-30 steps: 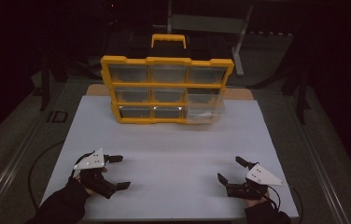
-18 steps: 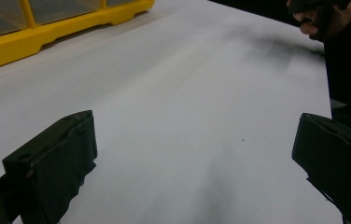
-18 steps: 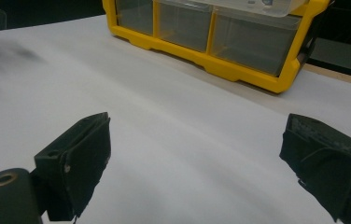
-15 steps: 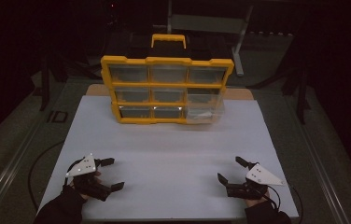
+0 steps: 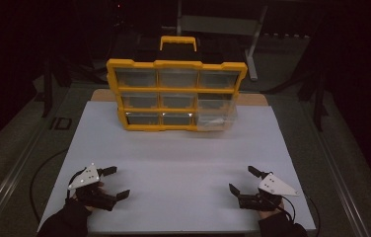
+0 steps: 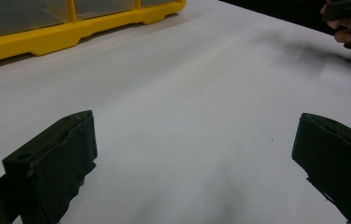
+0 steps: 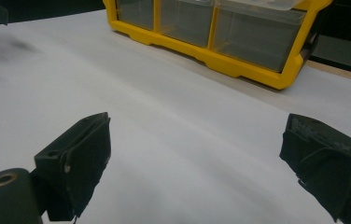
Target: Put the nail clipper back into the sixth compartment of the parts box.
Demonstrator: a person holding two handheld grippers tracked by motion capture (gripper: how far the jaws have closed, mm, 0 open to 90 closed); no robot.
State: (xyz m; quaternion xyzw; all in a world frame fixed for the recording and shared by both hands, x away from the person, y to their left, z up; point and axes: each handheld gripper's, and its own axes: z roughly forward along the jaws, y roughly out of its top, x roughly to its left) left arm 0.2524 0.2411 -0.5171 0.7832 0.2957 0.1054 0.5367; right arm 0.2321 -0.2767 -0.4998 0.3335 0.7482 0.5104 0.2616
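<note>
A yellow organizer cabinet (image 5: pixel 176 94) with clear drawers and a carry handle stands upright at the back of the white table (image 5: pixel 183 158). A clear drawer (image 5: pixel 216 114) at its lower right sticks out a little. My left gripper (image 5: pixel 118 181) rests at the near left, open, with nothing between its jaws. My right gripper (image 5: pixel 241 178) rests at the near right, also open and holding nothing. In the left gripper view the left gripper (image 6: pixel 194 126) faces bare table with the cabinet (image 6: pixel 71 35) far off. In the right gripper view the right gripper (image 7: pixel 197 123) faces the cabinet (image 7: pixel 220 51).
The person's other hand (image 6: pixel 346 23) appears at the top right of the left gripper view. A cable (image 5: pixel 38 173) loops off the table's left side. Dark floor and metal stand legs (image 5: pixel 252 49) lie behind the cabinet. White tabletop stretches between the grippers and the cabinet.
My left gripper has slid a little to the left and toward the near edge. The right gripper and the cabinet have stayed put.
</note>
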